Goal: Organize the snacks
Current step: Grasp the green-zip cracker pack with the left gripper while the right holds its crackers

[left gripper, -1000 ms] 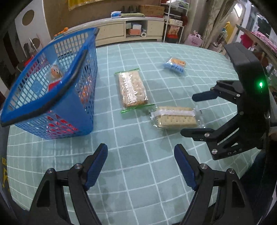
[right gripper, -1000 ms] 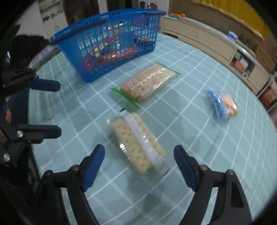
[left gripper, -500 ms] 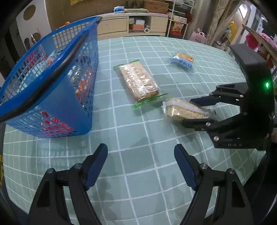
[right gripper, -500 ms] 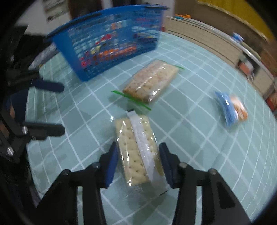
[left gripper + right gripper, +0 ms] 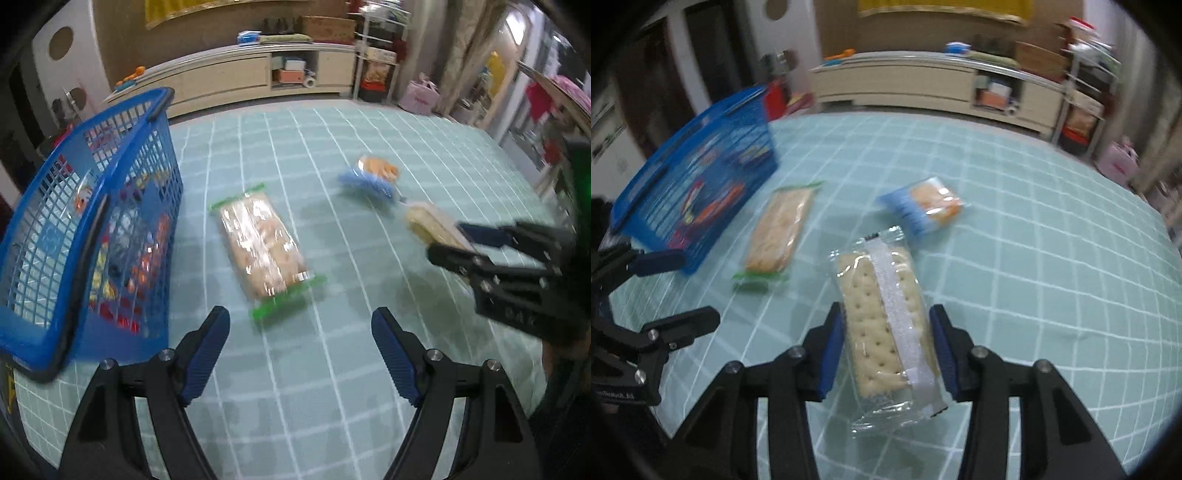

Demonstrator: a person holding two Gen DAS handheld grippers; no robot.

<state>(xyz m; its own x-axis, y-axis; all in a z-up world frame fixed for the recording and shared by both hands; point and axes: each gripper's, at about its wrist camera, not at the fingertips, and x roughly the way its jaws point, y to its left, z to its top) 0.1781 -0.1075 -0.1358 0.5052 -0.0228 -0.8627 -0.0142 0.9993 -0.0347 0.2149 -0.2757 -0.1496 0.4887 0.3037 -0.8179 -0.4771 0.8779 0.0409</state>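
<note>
While the right tongs [image 5: 886,350] clamp the cracker pack [image 5: 884,321] by its long edges above the counter [image 5: 1034,240], the left tongs [image 5: 299,354] hang released. Light and brittle, it wants gentle pressure. Only the left view shows the blue basket [image 5: 92,229] interior, where snacks already lie.

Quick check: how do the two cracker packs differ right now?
The clear-wrapped pack is clamped in the right gripper; the green-edged pack lies loose on the table, in front of the open left gripper. The clear-wrapped pack has a white seam strip down its middle and plain ends; the green-edged pack has green strips at both ends. Both are long see-through packs of pale crackers, outside the basket.
</note>
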